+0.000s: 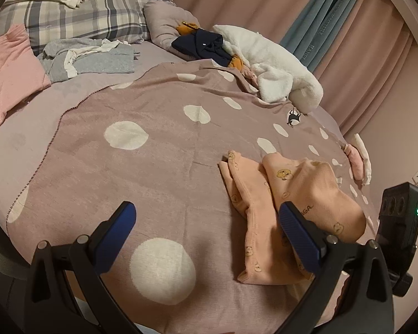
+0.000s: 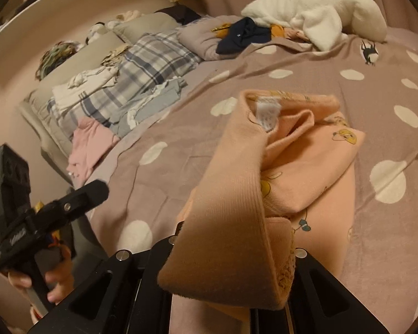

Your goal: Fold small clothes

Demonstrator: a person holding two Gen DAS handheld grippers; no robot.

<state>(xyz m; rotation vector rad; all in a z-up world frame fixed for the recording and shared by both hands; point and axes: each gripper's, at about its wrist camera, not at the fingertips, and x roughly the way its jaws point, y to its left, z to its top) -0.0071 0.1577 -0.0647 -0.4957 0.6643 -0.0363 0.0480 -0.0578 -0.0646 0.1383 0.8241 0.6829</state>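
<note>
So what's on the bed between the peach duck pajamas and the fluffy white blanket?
Only the spotted purple blanket lies between the peach duck pajamas and fluffy white blanket, seen in the left wrist view.

We count two grippers (image 1: 207, 222) (image 2: 231, 272), one peach garment (image 1: 301, 203), one dotted blanket (image 1: 153, 172), one plaid pillow (image 1: 78, 16).

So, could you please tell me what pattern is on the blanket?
Mauve blanket with large white spots, seen best in the left wrist view.
</note>
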